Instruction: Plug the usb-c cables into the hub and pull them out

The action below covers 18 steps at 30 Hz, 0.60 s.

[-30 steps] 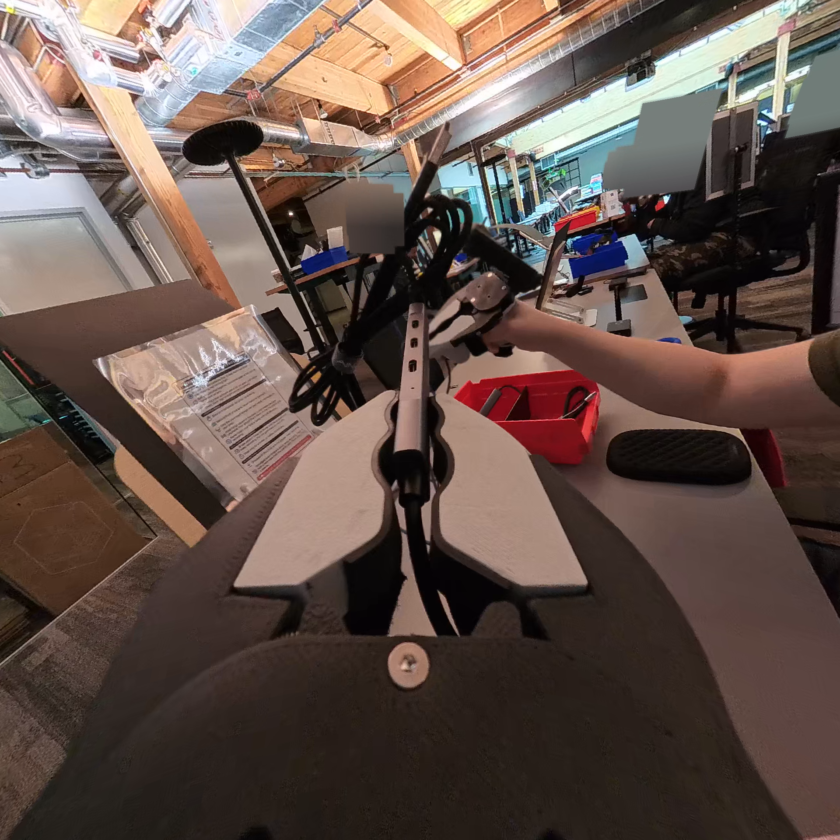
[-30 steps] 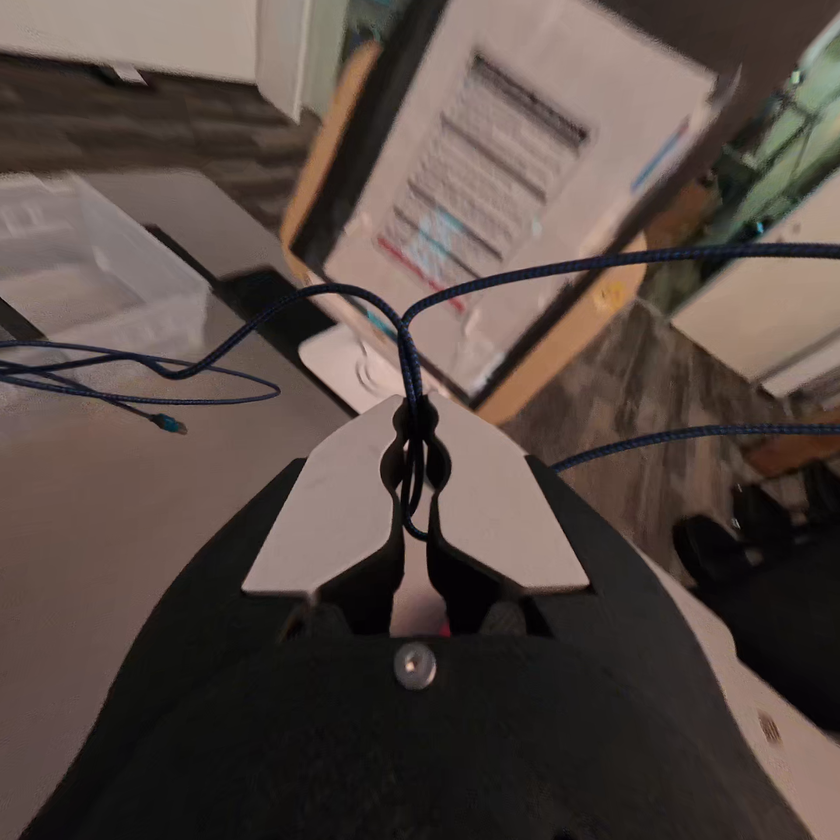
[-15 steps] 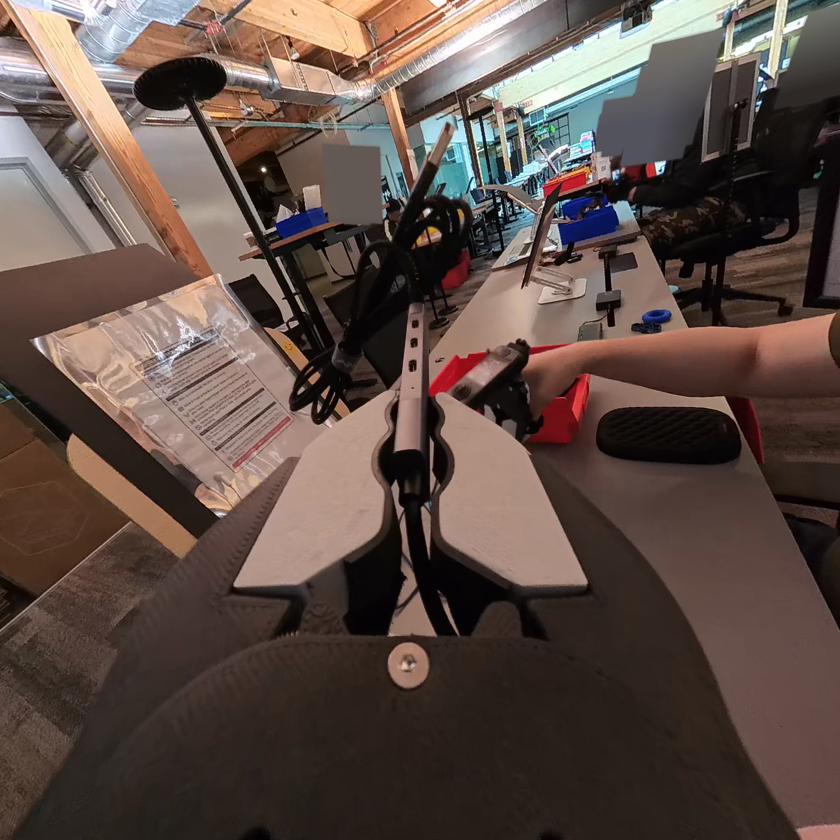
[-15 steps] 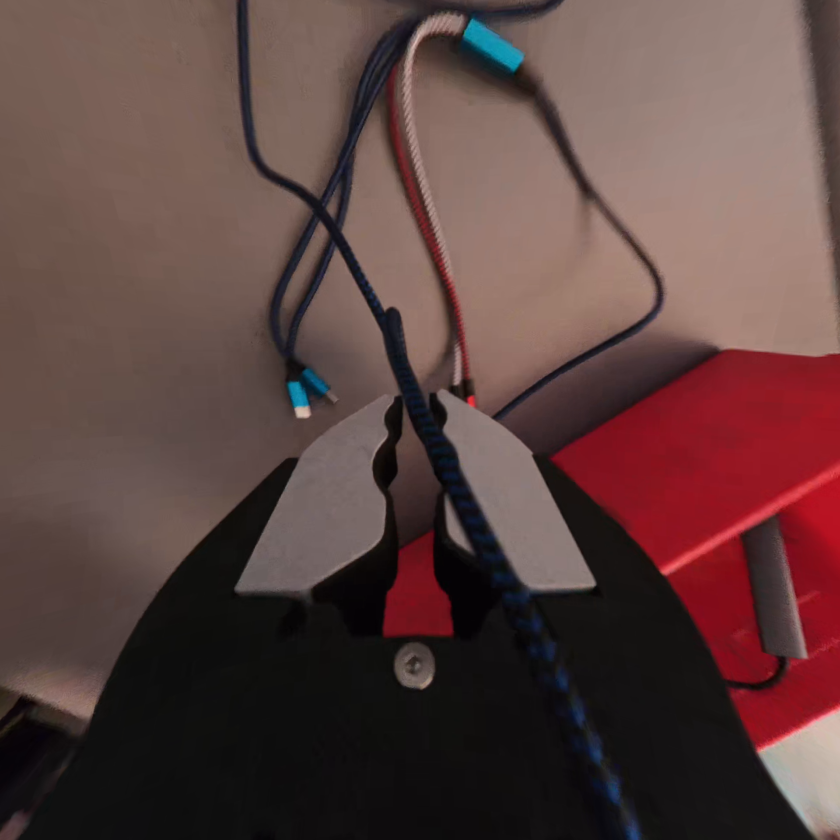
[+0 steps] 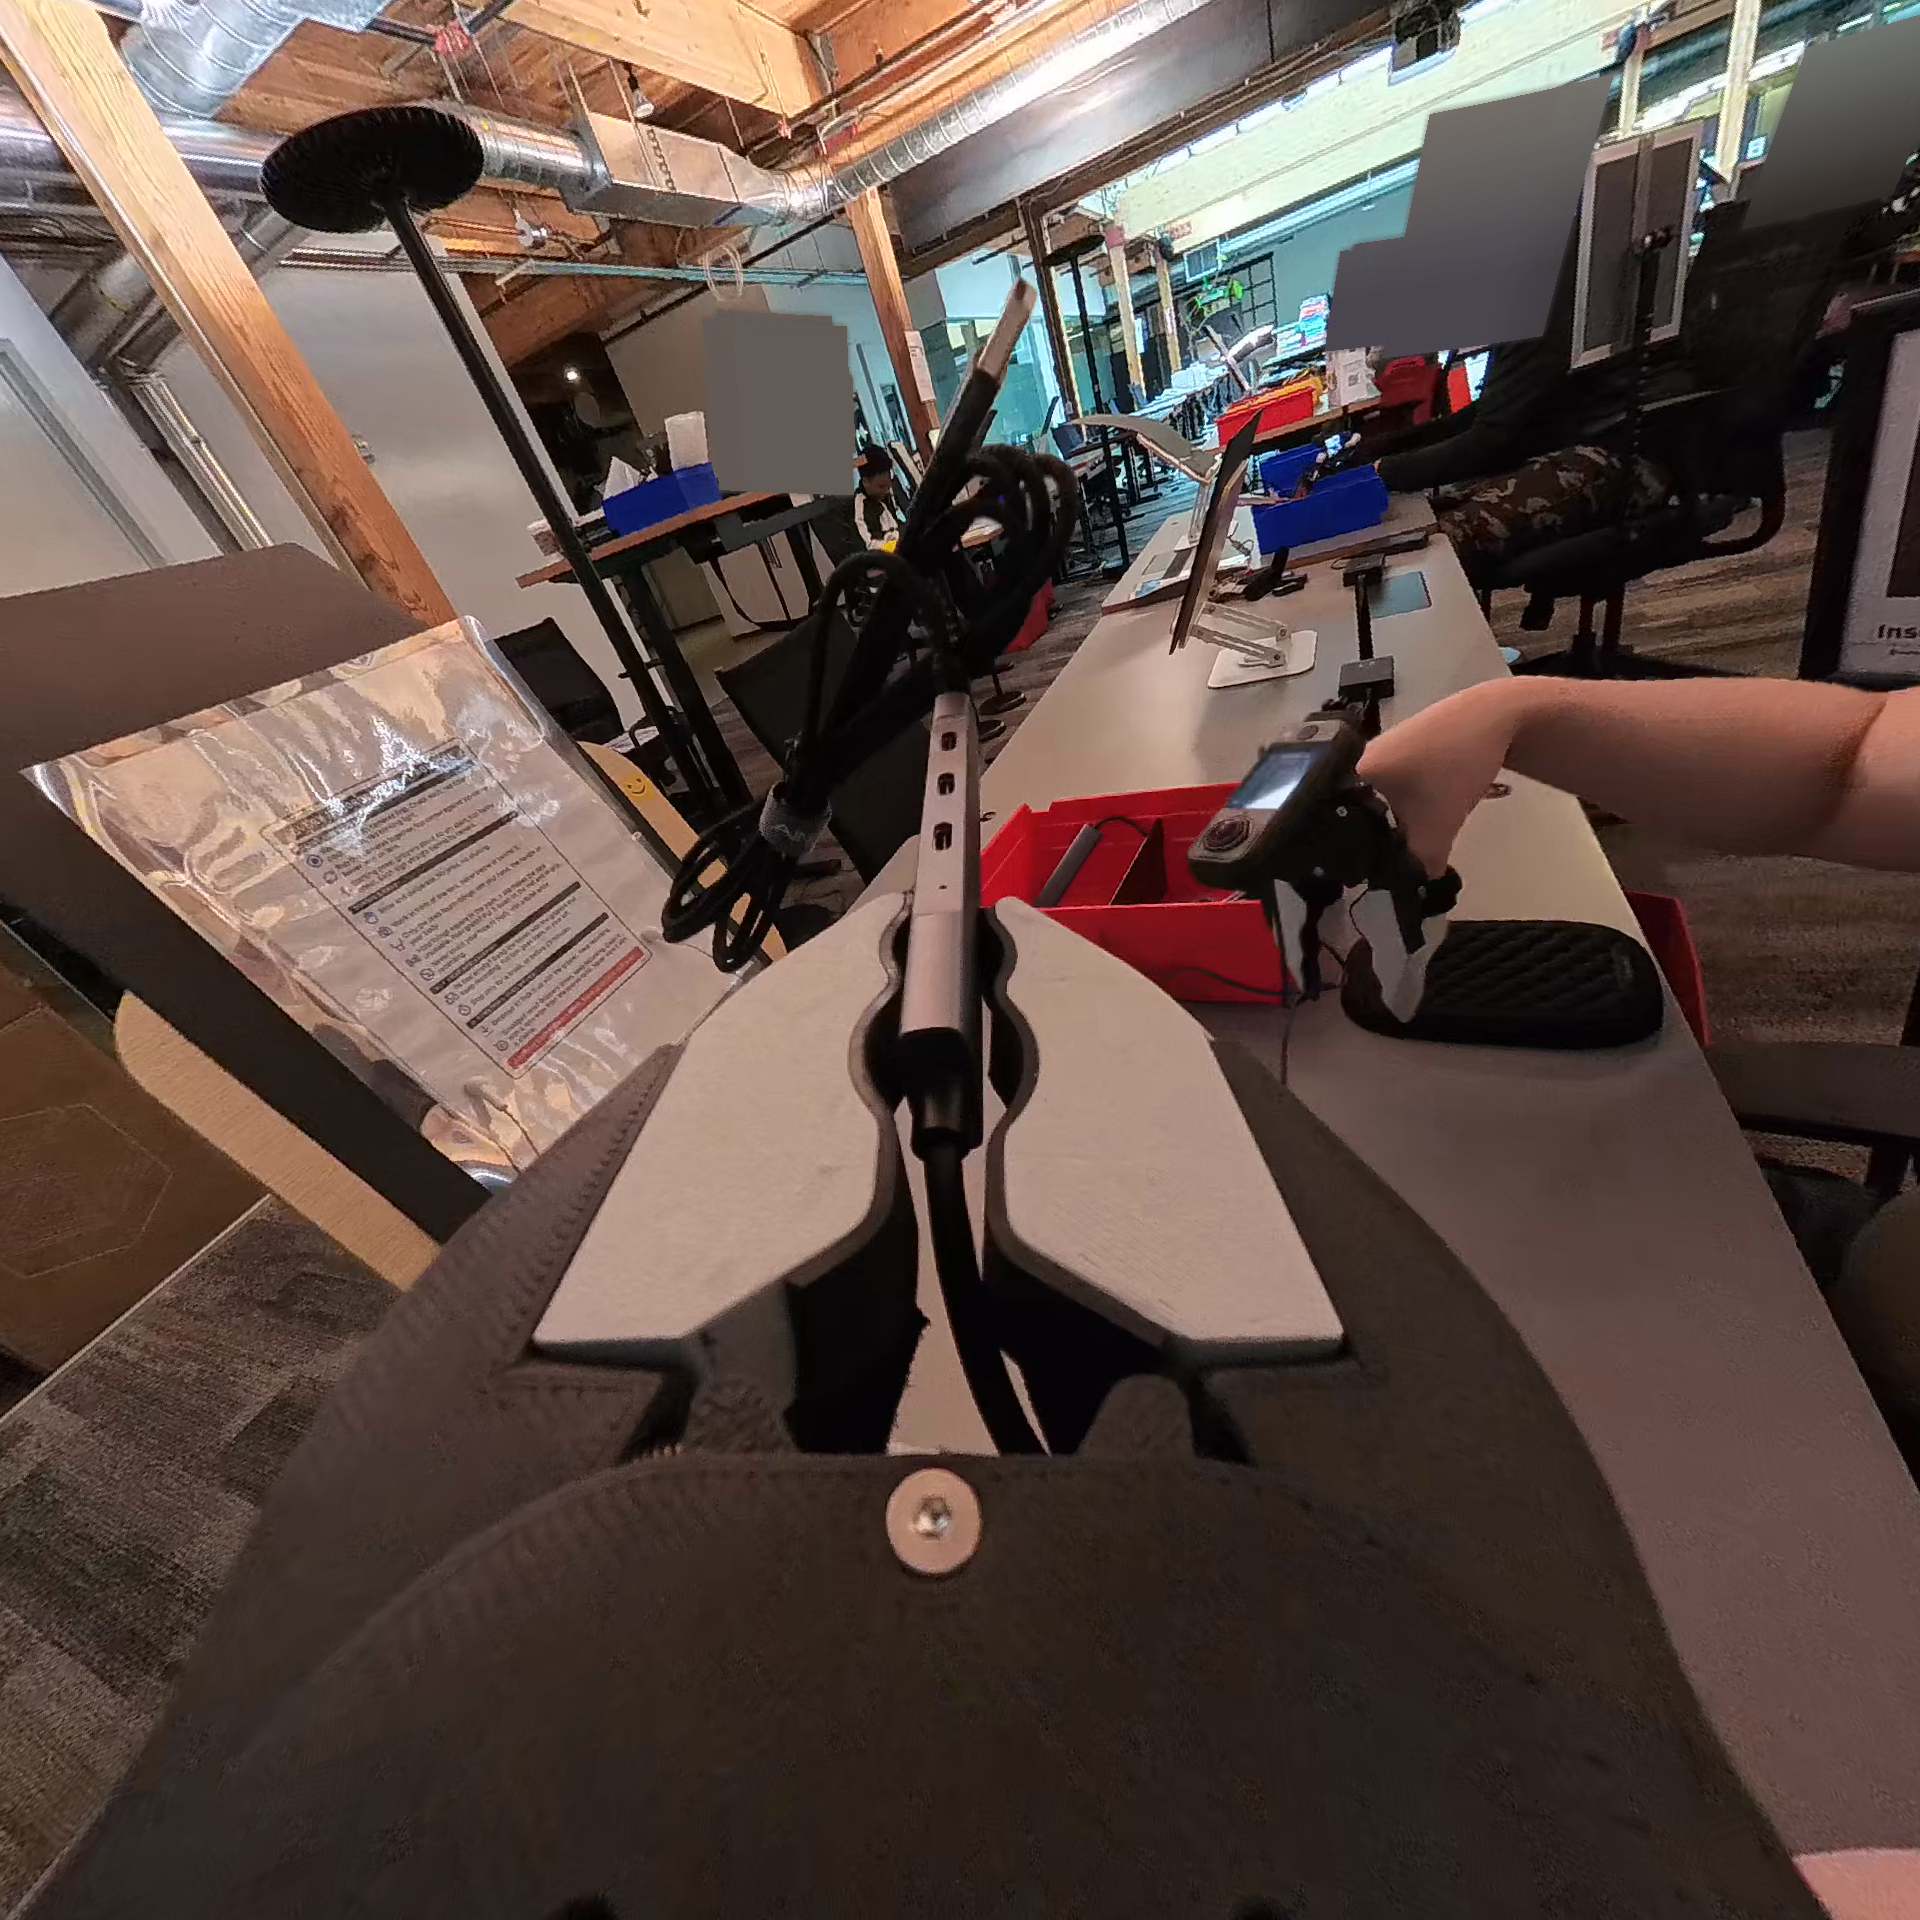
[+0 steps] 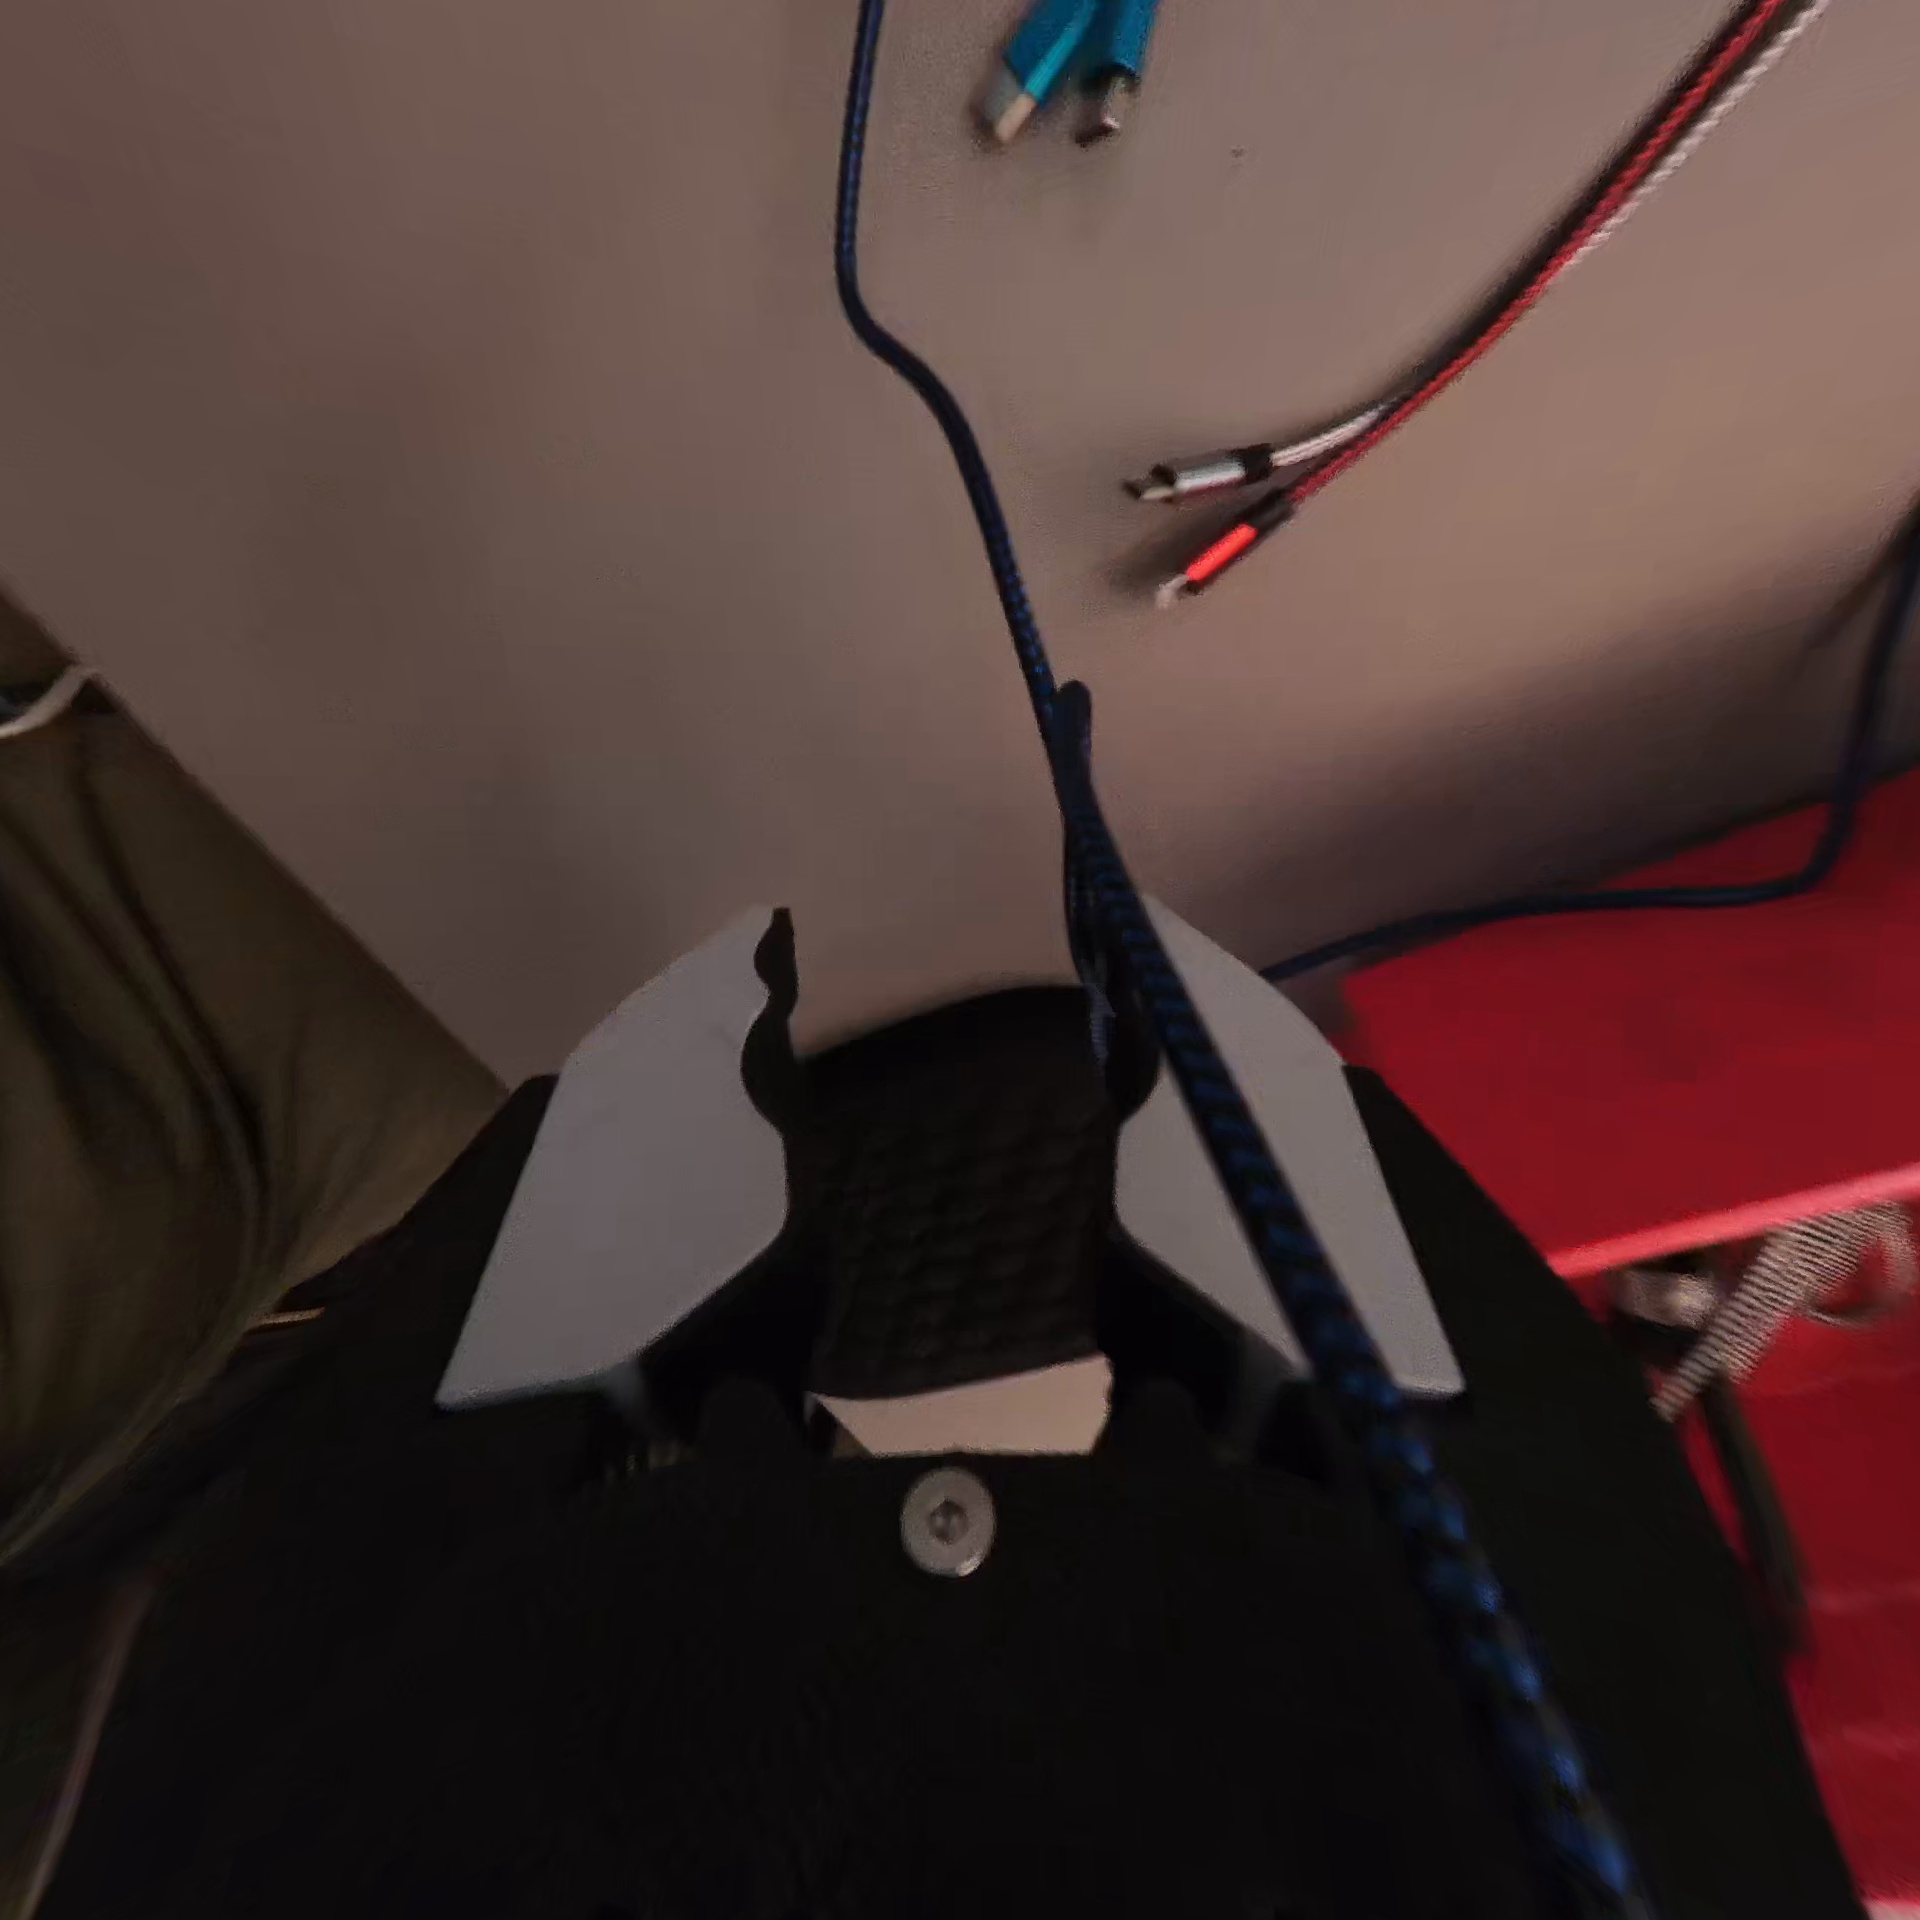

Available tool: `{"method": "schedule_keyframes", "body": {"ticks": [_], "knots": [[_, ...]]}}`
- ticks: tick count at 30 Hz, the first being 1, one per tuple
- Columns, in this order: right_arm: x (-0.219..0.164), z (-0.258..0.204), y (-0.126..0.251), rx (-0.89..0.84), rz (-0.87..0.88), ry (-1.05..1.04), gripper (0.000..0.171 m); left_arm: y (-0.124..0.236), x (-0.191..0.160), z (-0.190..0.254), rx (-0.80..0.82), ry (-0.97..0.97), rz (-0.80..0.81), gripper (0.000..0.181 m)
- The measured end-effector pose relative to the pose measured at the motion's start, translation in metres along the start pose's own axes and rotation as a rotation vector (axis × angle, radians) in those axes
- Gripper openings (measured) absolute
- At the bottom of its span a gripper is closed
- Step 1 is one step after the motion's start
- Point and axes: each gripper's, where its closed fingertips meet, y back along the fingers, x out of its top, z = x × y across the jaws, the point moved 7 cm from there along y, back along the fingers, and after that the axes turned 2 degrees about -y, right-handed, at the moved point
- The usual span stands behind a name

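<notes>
My left gripper [image 5: 940,925] is shut on a slim grey hub [image 5: 951,831] and holds it upright above the table, port side toward the camera. The hub's black cord bundle [image 5: 883,675] hangs behind it. My right gripper [image 6: 951,935] is open and points down at the table. A blue braided cable [image 6: 1174,1039] lies loose across its right finger [image 6: 1278,1143]. Teal plugs [image 6: 1060,62], a silver plug [image 6: 1205,478] and a red plug [image 6: 1216,551] lie on the table ahead. The right gripper also shows in the left wrist view [image 5: 1351,982].
A red bin [image 5: 1132,894] stands on the grey table [image 5: 1558,1351], with a black wrist rest [image 5: 1507,982] beside it; the rest lies under my right gripper [image 6: 935,1195]. A board with a plastic-covered sheet [image 5: 395,862] leans at the left. A person's forearm [image 5: 1662,758] reaches in from the right. The left gripper's tips are roughly 45 cm from the right gripper's.
My right gripper swung from facing the board down to the table and opened. The blue cable left its jaws and now drapes over the right finger. The left gripper kept the hub.
</notes>
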Motion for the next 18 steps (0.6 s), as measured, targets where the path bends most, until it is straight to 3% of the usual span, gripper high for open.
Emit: {"method": "schedule_keyframes", "body": {"ticks": [3, 5, 11, 18], "knots": [[0.002, -0.005, -0.002, 0.117, 0.132, -0.03, 0.065, 0.002, 0.001, 0.001, -0.006, 0.001, 0.011, 0.008], [0.009, -0.003, -0.001, 0.093, 0.242, -0.04, 0.066, 0.003, 0.001, 0.002, -0.01, 0.002, 0.014, 0.008], [0.014, -0.001, 0.017, -0.228, 0.414, 0.09, 0.066, 0.008, 0.002, 0.002, -0.01, 0.006, 0.026, 0.008], [-0.026, -0.022, 0.014, -0.113, 0.171, -0.051, 0.064, 0.014, 0.002, 0.001, -0.004, 0.011, 0.033, 0.008]]}}
